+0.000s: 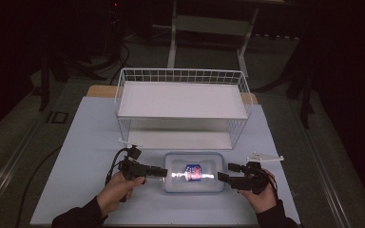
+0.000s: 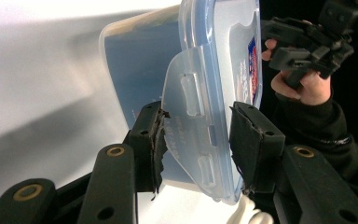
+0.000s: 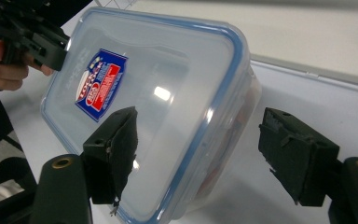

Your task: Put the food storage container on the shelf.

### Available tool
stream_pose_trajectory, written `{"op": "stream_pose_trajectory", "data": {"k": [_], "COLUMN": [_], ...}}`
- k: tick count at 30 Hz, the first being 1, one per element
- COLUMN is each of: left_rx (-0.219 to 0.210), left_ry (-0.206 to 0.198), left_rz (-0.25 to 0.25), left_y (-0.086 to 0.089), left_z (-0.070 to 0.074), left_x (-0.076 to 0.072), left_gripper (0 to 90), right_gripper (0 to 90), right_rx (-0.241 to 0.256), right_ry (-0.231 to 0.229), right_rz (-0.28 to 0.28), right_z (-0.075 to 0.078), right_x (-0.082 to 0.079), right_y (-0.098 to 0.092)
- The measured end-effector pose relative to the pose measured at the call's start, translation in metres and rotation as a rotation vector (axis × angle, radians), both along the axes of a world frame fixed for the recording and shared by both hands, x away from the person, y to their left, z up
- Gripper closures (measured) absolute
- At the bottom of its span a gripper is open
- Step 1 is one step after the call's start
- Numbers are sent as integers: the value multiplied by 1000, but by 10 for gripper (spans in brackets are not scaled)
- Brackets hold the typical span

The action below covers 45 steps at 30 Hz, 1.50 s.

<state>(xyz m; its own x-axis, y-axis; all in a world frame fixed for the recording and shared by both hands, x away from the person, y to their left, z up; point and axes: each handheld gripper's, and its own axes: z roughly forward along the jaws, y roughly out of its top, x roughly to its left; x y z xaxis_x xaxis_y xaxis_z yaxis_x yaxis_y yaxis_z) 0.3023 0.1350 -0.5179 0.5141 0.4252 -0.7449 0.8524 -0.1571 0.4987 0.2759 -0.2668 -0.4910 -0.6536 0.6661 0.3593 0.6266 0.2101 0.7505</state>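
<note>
A clear plastic food container (image 1: 193, 172) with a blue-rimmed snap lid (image 3: 158, 84) lies flat just in front of the white wire shelf rack (image 1: 182, 106), below its lower shelf's front edge. The box is rectangular with rounded corners, its long side running parallel to the rack's front. A red, white and blue label (image 3: 100, 84) sits on the lid's middle. One side locking flap (image 2: 186, 112) is swung open, away from the wall.

A pale blue table (image 1: 90, 142) stands on grey floor (image 1: 9, 137) in a dark room.
</note>
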Motion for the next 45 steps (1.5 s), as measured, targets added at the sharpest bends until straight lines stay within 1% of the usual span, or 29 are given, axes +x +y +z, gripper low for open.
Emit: {"op": "stream_pose_trajectory", "data": {"k": [1,2,4,5,6,9,10,12,13,15,18,19,22,25,26,29,31,33,35,37,38,39,42,45], "left_rx": [1,8,23,31,35,32,29,28,29,27,25,24,31,29,32,34,39,51,44,43,44,42,39,41], "left_ry": [-13,-29,-62,-83,-94,-104,-98,-102,-105,-104,-112,-114,-118,-126,-138,-147,-149,-166,-173,-178,-196,-201,-216,-253], "left_rz": [-8,-13,-20,-26,-28,-42,-41,-39,-41,-40,-44,-42,-39,-19,-16,1,10,13,31,30,30,32,39,46], "left_y": [0,-1,-2,-3,-3,-1,-1,-1,-1,-1,-1,-1,-1,-2,-2,-4,-5,-6,-6,-5,-5,-5,-4,-3], "left_z": [1,2,4,5,6,6,5,5,6,5,5,5,6,6,6,7,8,9,10,11,14,15,21,29], "left_x": [-1,-3,-8,-10,-12,-14,-15,-15,-15,-15,-16,-16,-18,-22,-23,-27,-29,-31,-34,-33,-33,-33,-31,-27], "left_gripper": [560,561,563,563,563,572,574,575,575,575,575,576,576,576,575,574,573,573,572,571,571,571,571,570], "right_gripper": [319,321,362,365,378,401,413,445,445,462,470,476,484,492,497,508,511,514,515,519,520,521,521,521], "right_rx": [4,8,18,16,17,37,42,52,58,71,78,89,96,92,99,111,103,101,97,104,111,109,111,116], "right_ry": [11,19,34,39,45,71,79,100,107,123,131,139,142,138,138,140,137,137,131,130,129,115,98,80], "right_rz": [8,13,25,26,33,55,63,82,89,95,100,103,102,97,93,85,86,83,83,80,75,75,69,62], "right_z": [0,-1,-1,-1,-2,-4,-4,-6,-7,-8,-8,-9,-10,-8,-9,-9,-8,-8,-6,-6,-5,-2,5,13], "right_x": [0,1,2,2,3,4,4,4,5,5,6,6,5,3,2,-1,-3,-4,-6,-6,-7,-6,-4,1], "right_y": [0,0,-1,-2,-2,-4,-5,-5,-6,-7,-7,-8,-9,-9,-9,-10,-10,-10,-9,-10,-10,-9,-9,-7]}}
